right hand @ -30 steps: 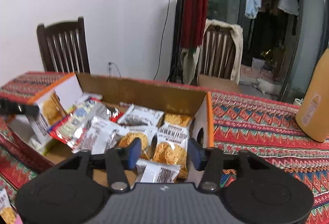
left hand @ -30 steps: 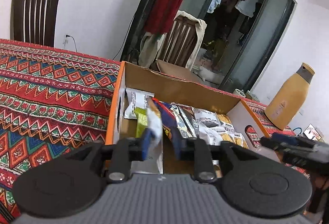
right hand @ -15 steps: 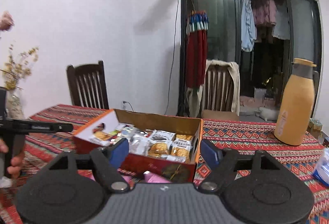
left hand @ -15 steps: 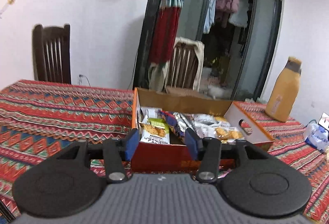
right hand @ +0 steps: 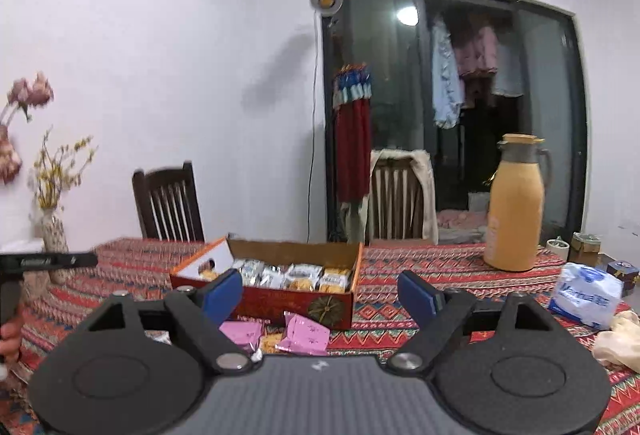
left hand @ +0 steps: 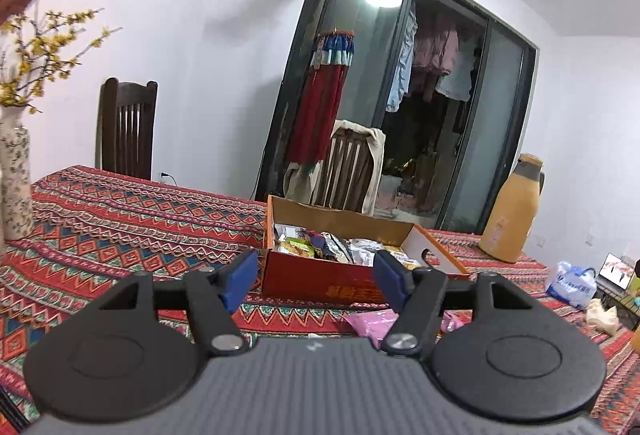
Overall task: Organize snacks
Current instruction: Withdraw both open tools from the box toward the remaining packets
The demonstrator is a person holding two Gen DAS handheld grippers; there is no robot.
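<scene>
Blue pads frame both views: the left gripper and the right gripper each have their jaws opening, well spread, with nothing between them.

Nearest, just below the right gripper's pads, two pink snack packets lie flat on the patterned tablecloth, close in front of the box; a yellowish packet seems to sit between them, though the gripper body hides most of it. These look like light, thin foil sachets: crinkly, slippery, easy to crush if the contents are biscuits. A fair hold would be across a sealed end or the flat middle, pinched gently, since the film will slide under a loose grip.

Beyond them stands the red cardboard box, open-topped, already packed with silver and yellow wrapped snacks in rows. Its walls are stiff but thin, so pushing packets in sideways could buckle them.

Farther right on the cloth sit a tan thermos jug and a white tissue pack; a vase of flowers stands at the far left
</scene>
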